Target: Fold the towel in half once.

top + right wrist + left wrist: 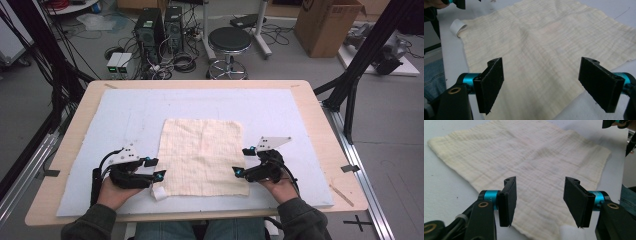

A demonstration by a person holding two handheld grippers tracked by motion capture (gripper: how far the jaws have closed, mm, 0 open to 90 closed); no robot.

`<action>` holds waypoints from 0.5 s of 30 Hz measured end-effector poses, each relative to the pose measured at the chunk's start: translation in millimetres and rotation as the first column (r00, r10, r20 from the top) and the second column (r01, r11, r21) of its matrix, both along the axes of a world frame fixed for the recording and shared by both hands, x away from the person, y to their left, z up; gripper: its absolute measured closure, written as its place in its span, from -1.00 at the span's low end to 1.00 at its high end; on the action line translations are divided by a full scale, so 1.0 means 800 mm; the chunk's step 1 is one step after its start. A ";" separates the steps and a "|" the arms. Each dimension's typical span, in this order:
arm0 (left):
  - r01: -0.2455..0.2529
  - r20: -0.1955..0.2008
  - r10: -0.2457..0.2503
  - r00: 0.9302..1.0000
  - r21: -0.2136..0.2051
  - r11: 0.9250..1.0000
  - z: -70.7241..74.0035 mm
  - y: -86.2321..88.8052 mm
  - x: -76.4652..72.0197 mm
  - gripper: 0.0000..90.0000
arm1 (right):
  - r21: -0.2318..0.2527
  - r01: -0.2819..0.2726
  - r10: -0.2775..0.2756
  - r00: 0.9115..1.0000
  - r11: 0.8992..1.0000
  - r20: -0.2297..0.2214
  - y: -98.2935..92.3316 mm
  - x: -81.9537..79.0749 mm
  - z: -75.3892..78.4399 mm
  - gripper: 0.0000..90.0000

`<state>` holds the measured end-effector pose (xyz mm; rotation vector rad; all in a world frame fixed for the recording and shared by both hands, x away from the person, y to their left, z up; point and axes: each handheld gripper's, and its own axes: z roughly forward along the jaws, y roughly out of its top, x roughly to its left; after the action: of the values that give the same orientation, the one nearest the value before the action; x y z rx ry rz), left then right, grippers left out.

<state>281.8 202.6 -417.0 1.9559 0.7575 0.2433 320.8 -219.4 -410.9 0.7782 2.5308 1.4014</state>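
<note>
- Cloth (202,156) of cream, crinkled weave lies spread flat on the pale blue mat (125,115) that covers the wooden worktop (320,107); it sits between the two grippers, its near edge toward the person.
- Left gripper (156,167) is held just beside the cloth's left edge, near the lower left corner. In the left gripper view its fingers (508,201) stand apart with nothing pinched; the cloth's edge lies below and ahead of the gap between them, and no pad presses on it.
- Right gripper (243,161) sits at the cloth's right edge, near the lower right corner. In the right gripper view its fingers (491,83) are spread wide over the cloth, which runs beneath and beyond them, ungripped.
- White label (159,193), curled, sticks out at the cloth's lower left corner, just below the left fingers; the right gripper view shows it far off beyond the fingers, at the cloth's far corner.
- Both hands rest on the mat, sleeves coming in from the near edge of the worktop.
</note>
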 end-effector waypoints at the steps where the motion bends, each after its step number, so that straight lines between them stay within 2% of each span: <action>1: -0.002 0.001 0.002 1.000 0.001 1.000 0.000 0.000 0.000 -0.02 | 0.001 0.002 -0.002 1.000 1.000 -0.006 0.000 0.001 0.000 -0.56; 15: -0.015 0.015 0.015 1.000 0.004 1.000 0.000 0.001 0.004 -0.02 | -0.015 -0.002 0.002 1.000 1.000 -0.018 0.003 0.006 -0.004 -0.56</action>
<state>285.0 203.5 -417.2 1.9504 0.7633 0.2681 325.4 -217.1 -413.9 0.7903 2.5530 1.3811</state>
